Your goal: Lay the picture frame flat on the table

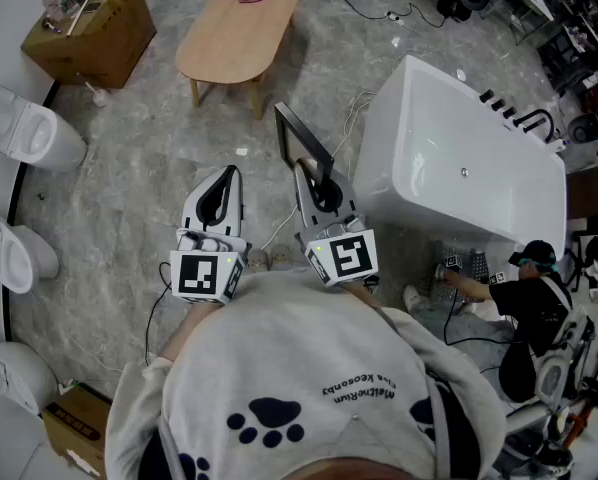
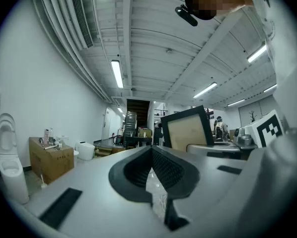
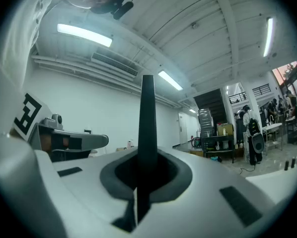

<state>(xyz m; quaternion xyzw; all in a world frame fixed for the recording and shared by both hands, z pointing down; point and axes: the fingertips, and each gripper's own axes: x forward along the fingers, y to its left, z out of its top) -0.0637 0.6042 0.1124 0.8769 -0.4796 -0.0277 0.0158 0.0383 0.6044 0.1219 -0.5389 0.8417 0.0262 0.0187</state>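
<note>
Grey floor, bathtub (white), picture frame, table

The person holds both grippers out in front of the body, side by side. The left gripper points level. Its fingers are pressed together with nothing between them. The right gripper points level too. Its fingers squeeze the thin edge of the picture frame.

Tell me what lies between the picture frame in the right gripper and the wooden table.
Only bare grey floor, as the head view shows: the picture frame, clamped in the right gripper, is held short of the oval wooden table.
</note>
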